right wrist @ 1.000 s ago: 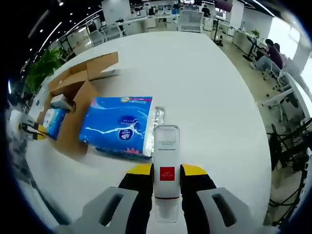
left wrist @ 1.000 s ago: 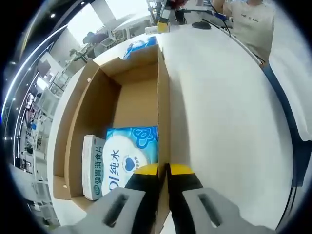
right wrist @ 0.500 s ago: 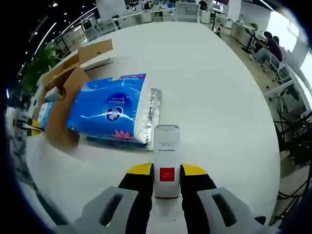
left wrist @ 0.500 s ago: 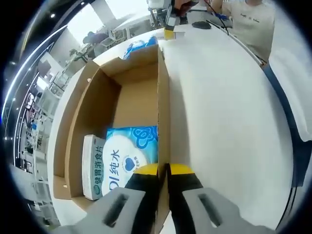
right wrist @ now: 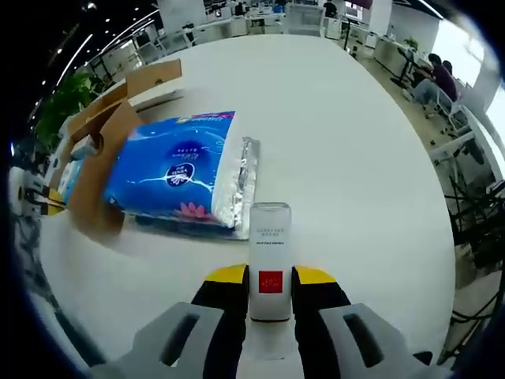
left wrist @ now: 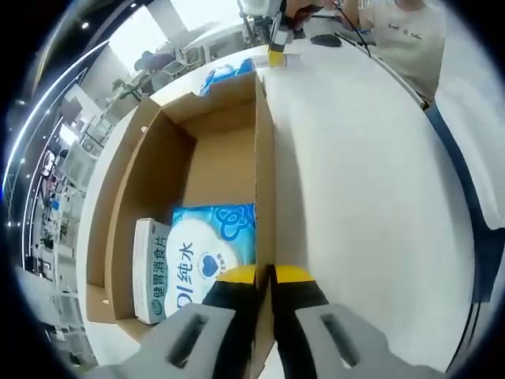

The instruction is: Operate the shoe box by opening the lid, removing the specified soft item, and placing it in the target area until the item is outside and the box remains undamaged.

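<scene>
- Two grips at once: my left gripper (left wrist: pixel 263 278) is clenched on the open shoe box (left wrist: pixel 264 181) wall at 6 o'clock, steadying it so the cardboard stays unbent.
- My right gripper (right wrist: pixel 270 278) is clamped on a white bottle (right wrist: pixel 270 257), apparently to set it on the table (right wrist: pixel 347 150).
- Already outside, the blue tissue pack (right wrist: pixel 175 174) lies at 10 o'clock beside the box.
- At 7 o'clock inside sits a wipes pack (left wrist: pixel 207 257), beside a small carton (left wrist: pixel 151 270).
</scene>
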The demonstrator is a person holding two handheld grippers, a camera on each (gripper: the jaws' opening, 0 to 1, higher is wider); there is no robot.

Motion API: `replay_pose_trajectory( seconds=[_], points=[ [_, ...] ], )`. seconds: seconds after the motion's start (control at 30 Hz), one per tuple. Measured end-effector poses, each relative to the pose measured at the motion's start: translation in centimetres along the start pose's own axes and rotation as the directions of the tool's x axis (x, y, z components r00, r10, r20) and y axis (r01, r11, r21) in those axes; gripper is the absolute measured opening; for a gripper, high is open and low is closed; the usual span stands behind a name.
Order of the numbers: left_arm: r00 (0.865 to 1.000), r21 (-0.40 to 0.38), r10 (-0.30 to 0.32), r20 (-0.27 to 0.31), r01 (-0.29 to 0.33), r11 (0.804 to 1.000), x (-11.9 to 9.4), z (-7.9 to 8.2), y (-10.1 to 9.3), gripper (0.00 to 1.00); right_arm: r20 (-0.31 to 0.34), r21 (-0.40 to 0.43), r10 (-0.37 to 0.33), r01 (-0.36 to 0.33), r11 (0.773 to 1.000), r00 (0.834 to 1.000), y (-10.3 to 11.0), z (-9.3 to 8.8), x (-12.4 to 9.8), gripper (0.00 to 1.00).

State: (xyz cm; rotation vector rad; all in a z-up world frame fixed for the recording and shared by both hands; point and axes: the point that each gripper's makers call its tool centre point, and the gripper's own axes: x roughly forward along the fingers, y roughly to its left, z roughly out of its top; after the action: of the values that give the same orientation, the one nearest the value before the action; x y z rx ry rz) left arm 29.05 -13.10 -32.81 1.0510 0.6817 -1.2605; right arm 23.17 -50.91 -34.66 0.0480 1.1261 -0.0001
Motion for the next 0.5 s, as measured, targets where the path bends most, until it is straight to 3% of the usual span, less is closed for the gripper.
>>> replay_pose_trajectory(
  seconds=[0.5],
  points=[
    [1.000, 0.001, 0.001, -0.003, -0.001, 1.000, 0.01, 0.05, -0.03, 0.04, 0.013, -0.015, -0.005, 0.005, 1.000, 1.000, -0.15, 0.18, 0.07, 0.19]
  ],
)
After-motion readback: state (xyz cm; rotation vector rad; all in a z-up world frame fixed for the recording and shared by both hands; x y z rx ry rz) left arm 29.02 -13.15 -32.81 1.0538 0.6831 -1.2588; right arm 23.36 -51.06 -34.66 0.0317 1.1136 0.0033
